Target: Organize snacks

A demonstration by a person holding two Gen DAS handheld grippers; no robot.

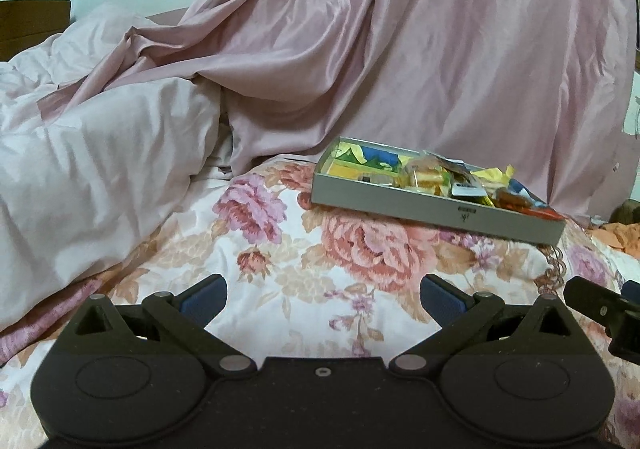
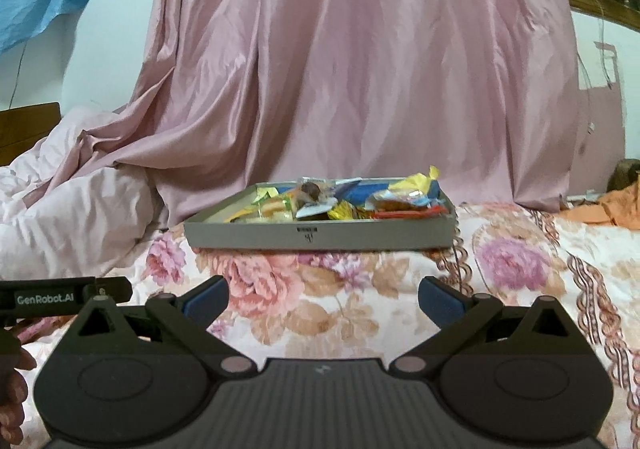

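Both my grippers, left gripper (image 1: 323,295) and right gripper (image 2: 323,295), gape wide, empty; snacks (image 2: 340,201) heaped in box (image 2: 320,235) at 12 o'clock on the bed (image 2: 320,321); either pre-sort or done.

Grey tray (image 2: 248,235) ahead of black claws, blue pads (image 2: 206,301). Snack wrappers (image 2: 344,201) yellow, blue, red, green. Bedspread (image 2: 320,289) underneath: white, pink-peach floral. Pink satin drape (image 2: 360,69) behind; pale pink duvet (image 1: 100,153) left.

Ahead of the right gripper (image 2: 323,299) a tray (image 2: 248,235) rests on the bedspread (image 2: 520,261), with snack packets (image 2: 340,201) piled inside it. Behind the tray hangs a draped cloth (image 2: 360,69). A rumpled quilt (image 1: 100,153) lies ahead and left of the left gripper (image 1: 323,299), the tray ahead to its right.
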